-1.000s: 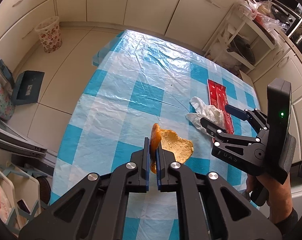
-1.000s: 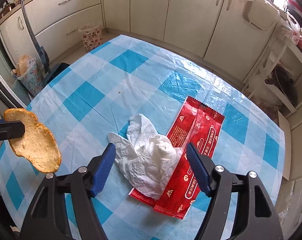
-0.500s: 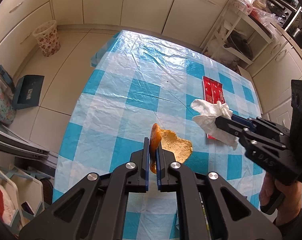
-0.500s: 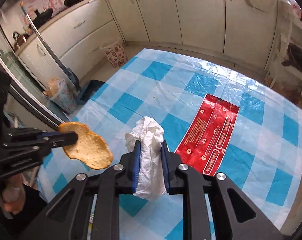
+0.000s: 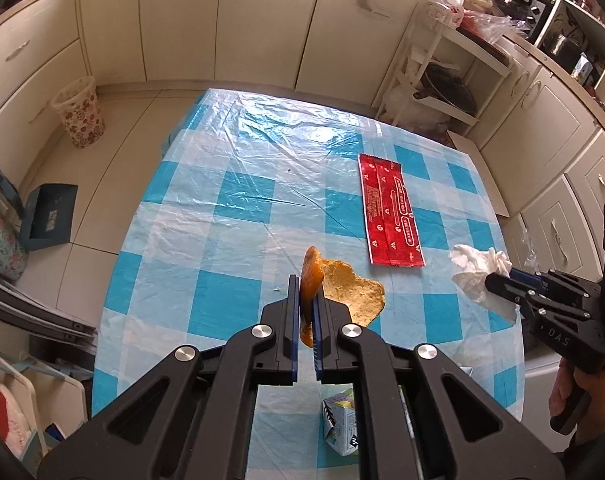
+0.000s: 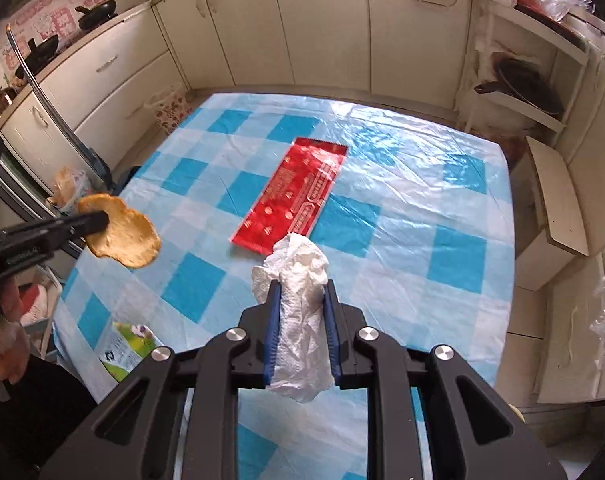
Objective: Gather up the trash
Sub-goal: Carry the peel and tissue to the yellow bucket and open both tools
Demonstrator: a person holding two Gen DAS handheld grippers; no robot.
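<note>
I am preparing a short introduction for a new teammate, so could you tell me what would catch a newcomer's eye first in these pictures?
Most striking is that both claws are loaded above the blue-checked table: the left claw pinches an orange peel, and the right claw clamps a crumpled white tissue. A flat red wrapper lies on the cloth mid-table, and a small carton sits at the near edge.
</note>
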